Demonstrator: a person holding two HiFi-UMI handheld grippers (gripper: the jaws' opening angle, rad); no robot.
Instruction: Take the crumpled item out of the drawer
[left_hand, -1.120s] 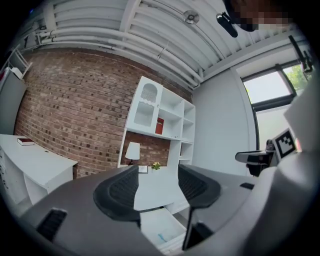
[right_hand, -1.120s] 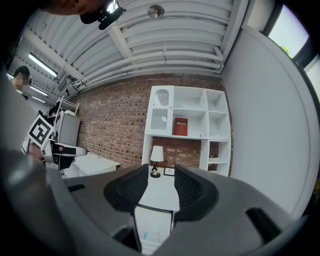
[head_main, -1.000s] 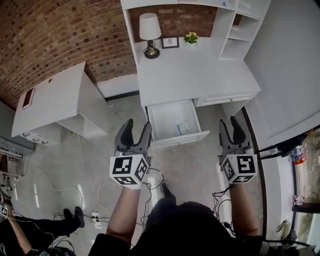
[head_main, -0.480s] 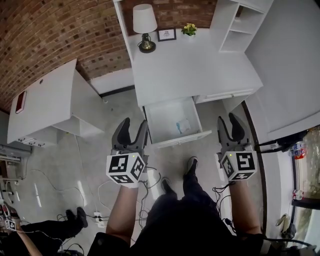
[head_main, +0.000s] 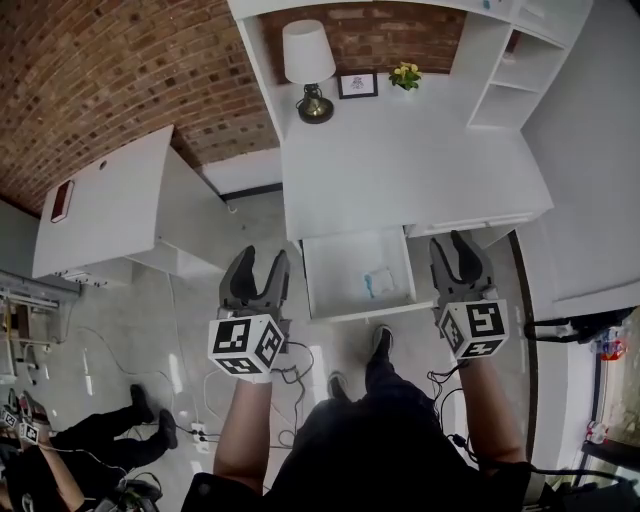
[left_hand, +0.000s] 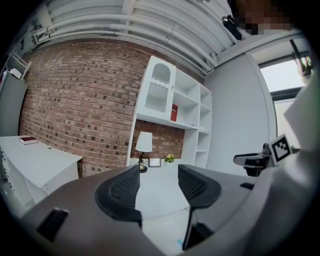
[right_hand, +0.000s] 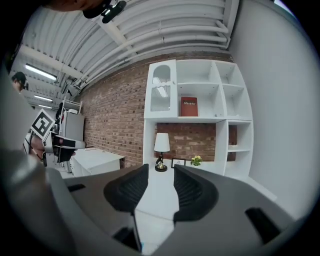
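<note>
Brickwork (head_main: 100, 70) fills the far left of the head view, with a low white cabinet (head_main: 120, 195) in front of it and a red book (head_main: 62, 200) on its top; another person's legs (head_main: 110, 428) show low in that corner, on the floor among cables; next comes the left tool (head_main: 262, 258), held over the floor just left of the drawer (head_main: 312, 280); its jaws stand apart with nothing between them, and its own view looks out between them along the worktop (head_main: 400, 170) towards the lamp (head_main: 308, 55).

The drawer is pulled out from under the worktop, so the opening step looks done; the crumpled item (head_main: 380, 283), pale with a touch of blue, lies in the drawer's right half, nearer the front wall than the back; nothing else shows inside; neither tool touches it.

The right tool (head_main: 452, 243) hangs just right of the drawer's front corner, near the item but outside the drawer; its jaws are also apart and empty, and its view looks out at the lamp, a small frame (head_main: 357, 85) and yellow flowers (head_main: 405, 75) at the back of the worktop; open shelves (head_main: 520, 70) rise at the far right.

The task is early, I judge; what is left is to bring a tool down into the drawer, most likely the right one, close it on the item and lift it clear.
</note>
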